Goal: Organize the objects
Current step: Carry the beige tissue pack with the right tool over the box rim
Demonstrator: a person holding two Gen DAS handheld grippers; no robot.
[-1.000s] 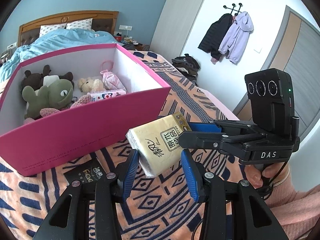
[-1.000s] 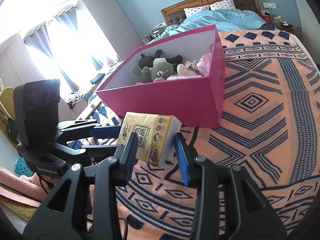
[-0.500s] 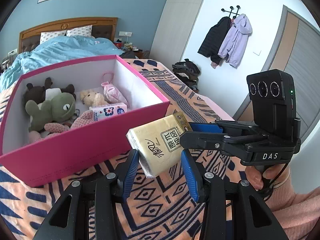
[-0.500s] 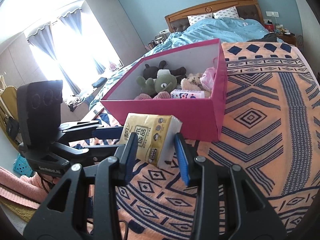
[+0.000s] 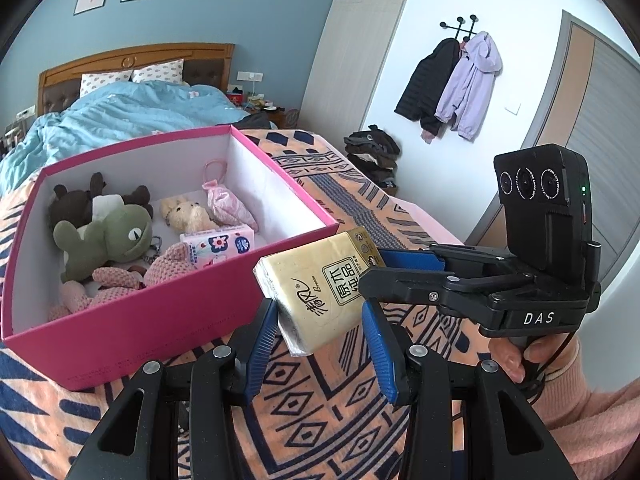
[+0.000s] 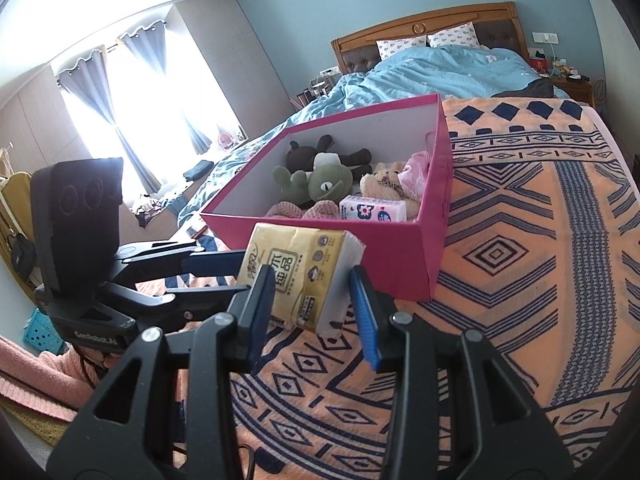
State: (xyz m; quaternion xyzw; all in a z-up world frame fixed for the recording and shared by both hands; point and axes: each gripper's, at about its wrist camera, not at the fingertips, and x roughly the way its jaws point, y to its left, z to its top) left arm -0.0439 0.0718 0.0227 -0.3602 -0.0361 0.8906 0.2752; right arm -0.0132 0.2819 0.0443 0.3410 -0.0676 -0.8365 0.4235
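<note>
A yellow tissue pack [image 5: 320, 284] is held in the air in front of the pink box [image 5: 168, 320]. My right gripper [image 5: 400, 268] comes in from the right and is shut on the pack's right end. My left gripper [image 5: 320, 344] brackets the pack's lower end; a gap shows beside its right pad. In the right wrist view the pack [image 6: 298, 268] sits between my right gripper's [image 6: 312, 300] pads, and my left gripper [image 6: 216, 268] reaches it from the left. The box [image 6: 400, 248] holds plush toys [image 5: 104, 236] and a floral tissue pack [image 5: 218, 244].
The box stands on an orange and navy patterned blanket [image 6: 520, 260]. A bed with a blue duvet [image 6: 432, 76] lies behind it. Coats [image 5: 452, 84] hang on the wall at the right, above a pile of clothes [image 5: 372, 152].
Both grippers and the tissue pack have risen together, so more of the box's inside shows. The hold on the pack looks unchanged.
</note>
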